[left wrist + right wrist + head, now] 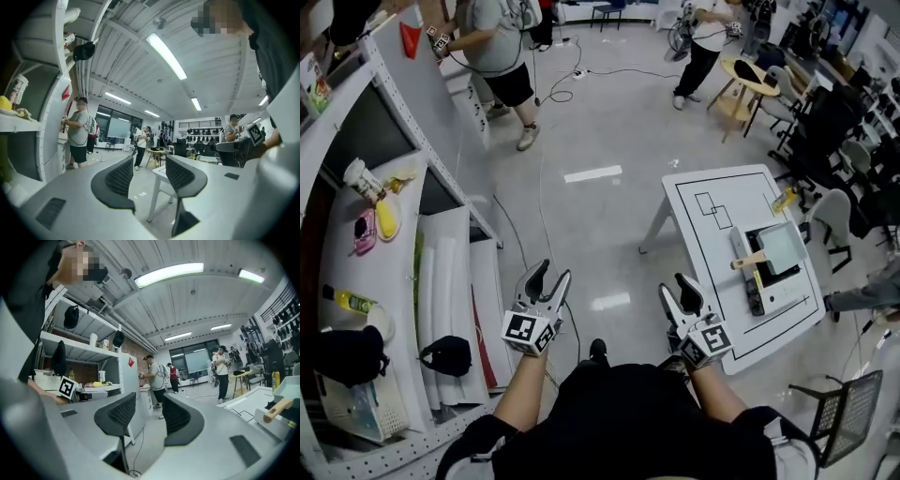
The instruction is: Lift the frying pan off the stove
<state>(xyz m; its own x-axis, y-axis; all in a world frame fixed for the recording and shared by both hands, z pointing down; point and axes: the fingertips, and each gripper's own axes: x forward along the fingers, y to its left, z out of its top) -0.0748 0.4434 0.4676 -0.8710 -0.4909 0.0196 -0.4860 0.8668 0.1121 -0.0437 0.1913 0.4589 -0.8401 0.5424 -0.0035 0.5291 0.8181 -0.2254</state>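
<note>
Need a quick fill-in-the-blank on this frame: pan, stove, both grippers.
1. The frying pan sits on the ___, which stands on the white table.
2. The left gripper and the right gripper both have ___ jaws with nothing between them.
3. The table is nearer to the ___ gripper.
Missing words: stove; open; right.

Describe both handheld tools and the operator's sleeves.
The left tool and right tool match: light grey bodies, two curved jaws lined with dark textured pads, and a white marker cube printed with black squares at the base. No cables show on either. The person wears a black short-sleeved top.
</note>
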